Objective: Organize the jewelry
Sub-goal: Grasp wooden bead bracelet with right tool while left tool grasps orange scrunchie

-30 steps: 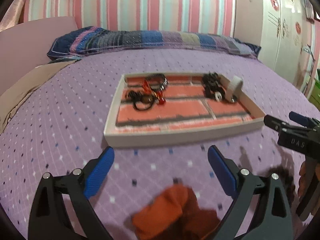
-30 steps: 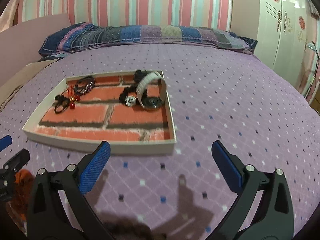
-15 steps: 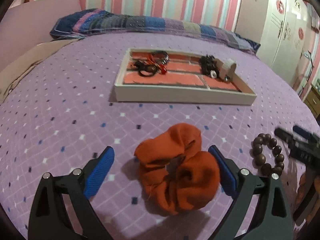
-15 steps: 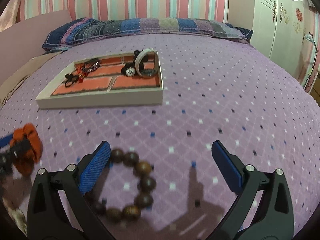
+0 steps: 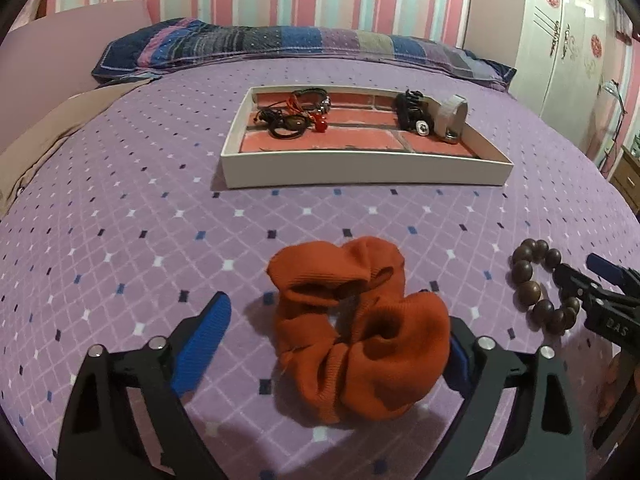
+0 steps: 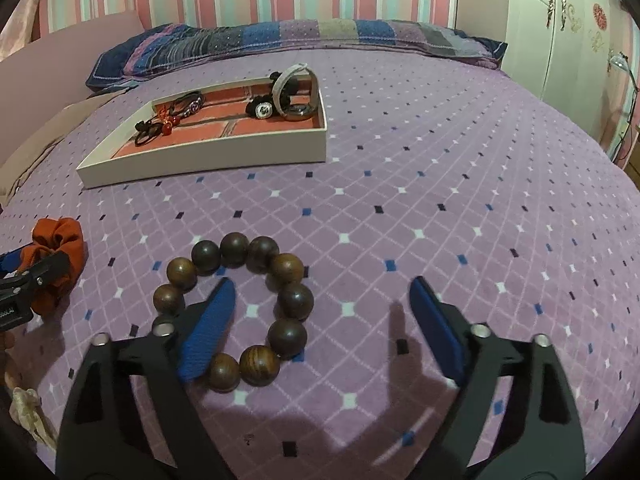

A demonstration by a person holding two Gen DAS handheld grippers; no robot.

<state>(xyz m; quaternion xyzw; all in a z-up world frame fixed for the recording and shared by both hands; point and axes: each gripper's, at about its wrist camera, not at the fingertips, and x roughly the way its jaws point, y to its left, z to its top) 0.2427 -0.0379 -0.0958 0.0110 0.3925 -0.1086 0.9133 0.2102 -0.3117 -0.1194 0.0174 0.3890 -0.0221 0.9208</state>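
Observation:
An orange scrunchie [image 5: 356, 332] lies on the purple bedspread between the fingers of my left gripper [image 5: 326, 320]. The jaws are closing; the left pad [image 5: 200, 344] is still apart from the cloth and the right pad is hidden behind it. A brown wooden bead bracelet [image 6: 296, 300] lies under my right gripper [image 6: 322, 304], whose jaws are closing too. Its left finger [image 6: 208, 328] sits inside the ring and its right finger [image 6: 436, 328] outside, with the ring's right side between them, untouched. The white tray [image 5: 360, 168] holds cords, red beads and a watch.
The tray [image 6: 208, 160] stands mid-bed, beyond both grippers. A striped pillow [image 5: 280, 44] lies at the head of the bed, a beige cloth [image 5: 44, 136] at the left and a white wardrobe [image 5: 576, 32] at the right. A cream fabric piece [image 6: 28, 412] lies by the right gripper.
Both grippers have drawn back from the tray and sunk toward the bedspread. The scrunchie and the bracelet have come between their fingers, and both pairs of jaws have narrowed.

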